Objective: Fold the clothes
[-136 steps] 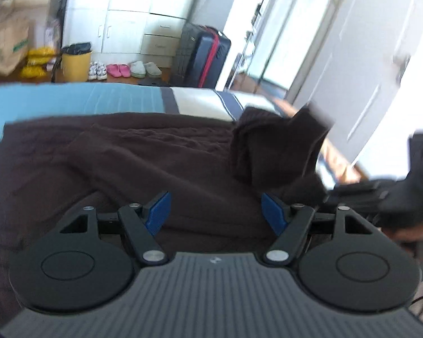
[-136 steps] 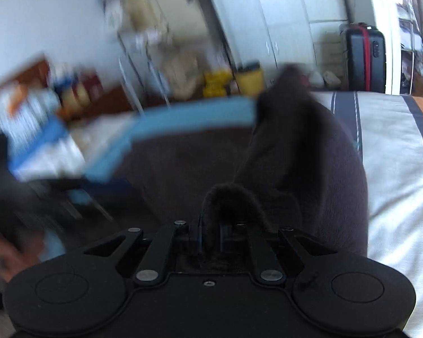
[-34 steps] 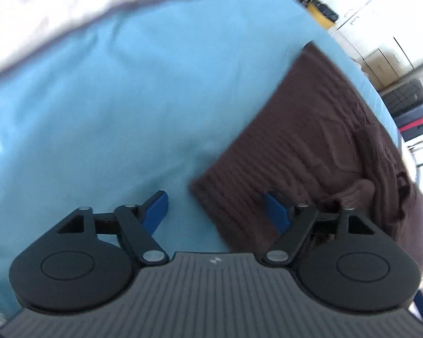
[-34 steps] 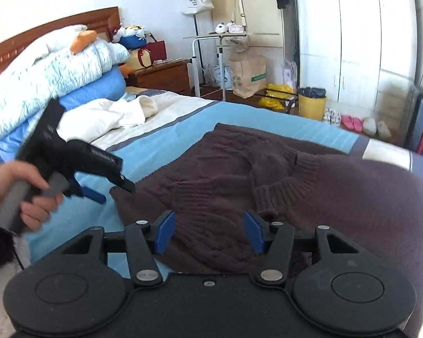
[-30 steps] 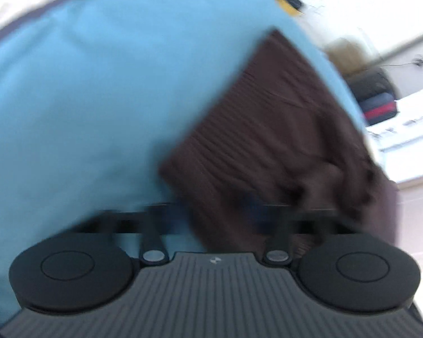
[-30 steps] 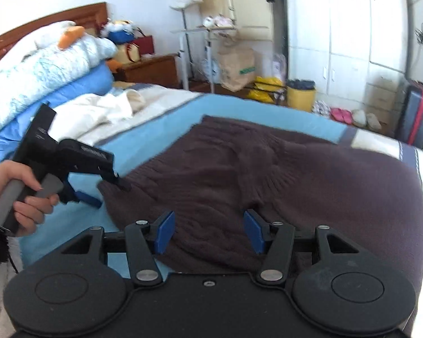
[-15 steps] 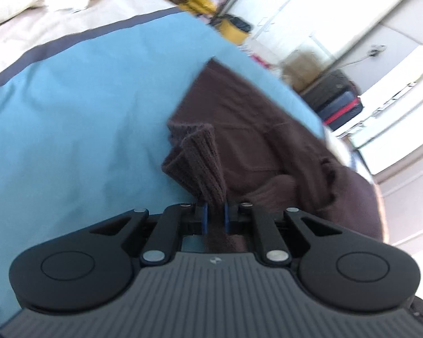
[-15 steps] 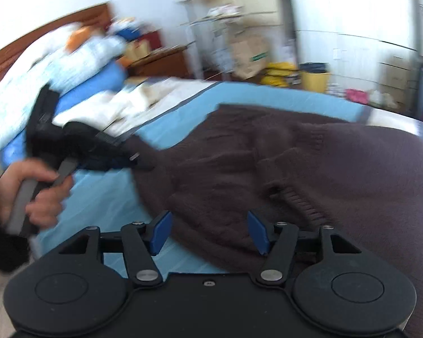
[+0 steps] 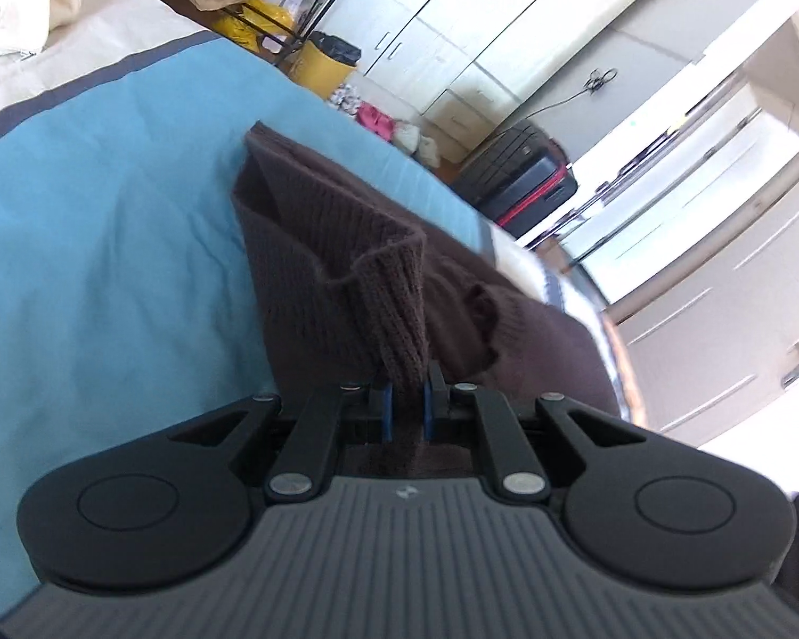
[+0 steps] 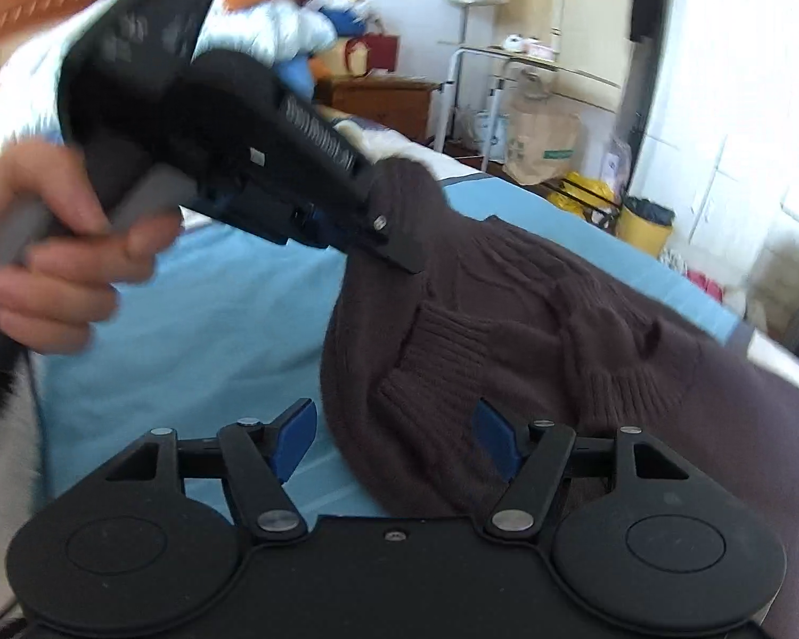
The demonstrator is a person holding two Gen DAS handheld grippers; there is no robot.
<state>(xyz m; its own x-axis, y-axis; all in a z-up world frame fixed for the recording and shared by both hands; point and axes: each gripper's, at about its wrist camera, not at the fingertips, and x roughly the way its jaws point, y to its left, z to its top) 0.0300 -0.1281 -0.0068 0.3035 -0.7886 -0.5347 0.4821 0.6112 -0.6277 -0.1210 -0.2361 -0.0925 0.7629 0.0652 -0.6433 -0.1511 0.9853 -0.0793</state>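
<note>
Left wrist view: my left gripper [image 9: 406, 399] has its jaws pinched tight on the ribbed edge of the brown sweater [image 9: 346, 266], raising that corner off the blue bedspread [image 9: 106, 266] so it can fold across the body.

Right wrist view: my right gripper [image 10: 394, 436] hangs with jaws wide, empty, straddling the near hem, likely ready to take it.

Home bedroom: bed [image 9: 106, 245], wardrobe [image 9: 453, 26], suitcase [image 9: 527, 175]
</note>
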